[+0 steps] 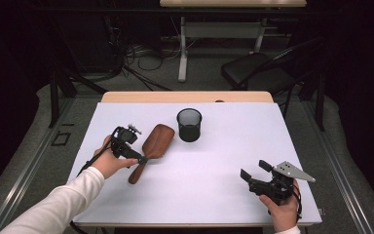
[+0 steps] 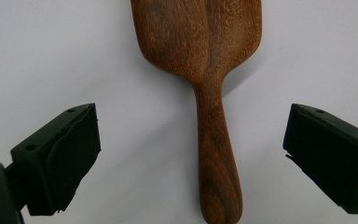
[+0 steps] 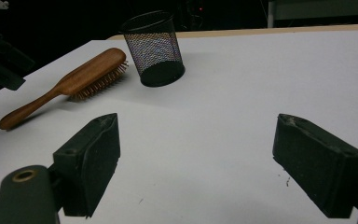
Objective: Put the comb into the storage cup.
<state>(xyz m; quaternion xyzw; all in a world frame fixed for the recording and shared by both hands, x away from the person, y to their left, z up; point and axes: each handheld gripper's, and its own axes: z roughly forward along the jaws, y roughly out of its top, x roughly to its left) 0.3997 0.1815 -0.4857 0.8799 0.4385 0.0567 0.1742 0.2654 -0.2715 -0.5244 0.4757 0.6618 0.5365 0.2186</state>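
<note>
A wooden hairbrush [image 1: 155, 144] lies bristles down on the white table [image 1: 224, 161], left of centre, with its handle pointing toward the near left. My left gripper [image 1: 137, 155] hovers at that handle. In the left gripper view the jaws of the left gripper [image 2: 191, 158] stand wide open on either side of the handle [image 2: 216, 154] without touching it. A black mesh cup [image 1: 189, 125] stands upright just right of the brush head. My right gripper [image 1: 255, 170] is open near the front right, holding nothing. In the right gripper view the right gripper [image 3: 196, 163] faces the brush [image 3: 74, 81] and the cup [image 3: 154, 46].
Behind the white sheet runs the table's wooden far edge [image 1: 185, 96]. Beyond it a dark chair [image 1: 258, 70], a second table's legs [image 1: 182, 48] and cables stand on the floor. Bare white surface lies between the two grippers.
</note>
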